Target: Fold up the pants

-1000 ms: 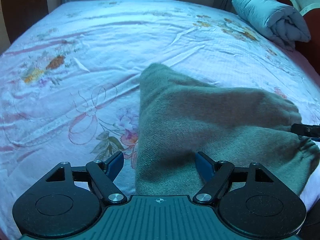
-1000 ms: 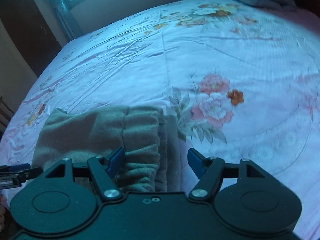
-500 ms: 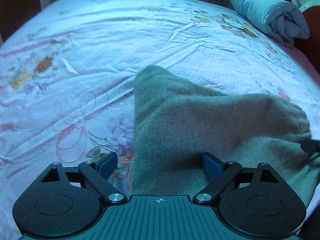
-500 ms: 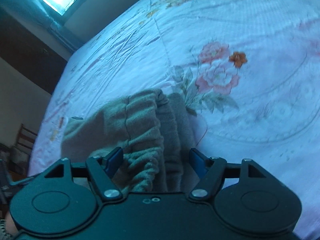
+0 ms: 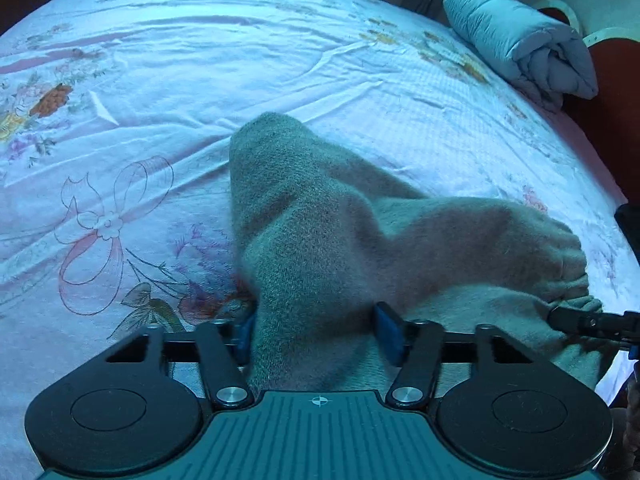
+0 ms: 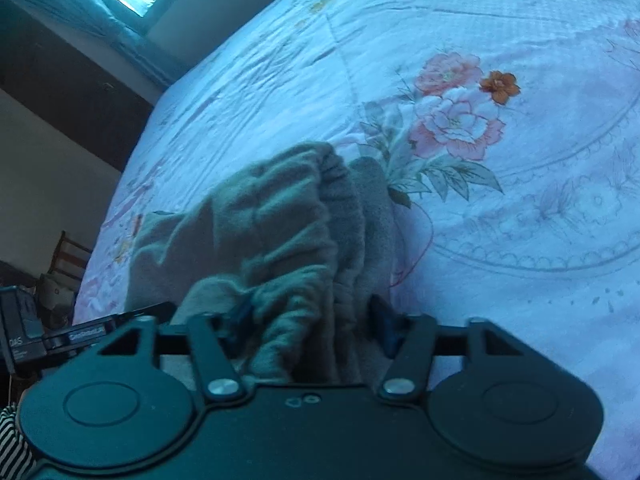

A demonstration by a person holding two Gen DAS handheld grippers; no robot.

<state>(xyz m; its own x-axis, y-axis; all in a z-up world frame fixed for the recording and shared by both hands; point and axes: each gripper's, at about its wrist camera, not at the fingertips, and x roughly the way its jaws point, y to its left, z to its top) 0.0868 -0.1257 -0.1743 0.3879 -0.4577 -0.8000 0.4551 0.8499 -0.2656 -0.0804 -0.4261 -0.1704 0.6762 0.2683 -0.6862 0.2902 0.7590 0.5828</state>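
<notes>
While closing on a bunched fold of the grey-green fleece pants (image 5: 320, 240), left gripper (image 5: 316, 332) with blue pads pressing the fabric from both sides, near the bed's front edge on the floral bedsheet (image 5: 160, 80). Likewise closing, right gripper (image 6: 310, 320) pinching the gathered elastic waistband (image 6: 340, 208), cloth filling the gap between its jaws. Rolled pale-blue quilt (image 5: 520, 48) lying at the far right corner of the bed, well apart from the pants; striped sleeve (image 6: 14, 440) at the lower left.
</notes>
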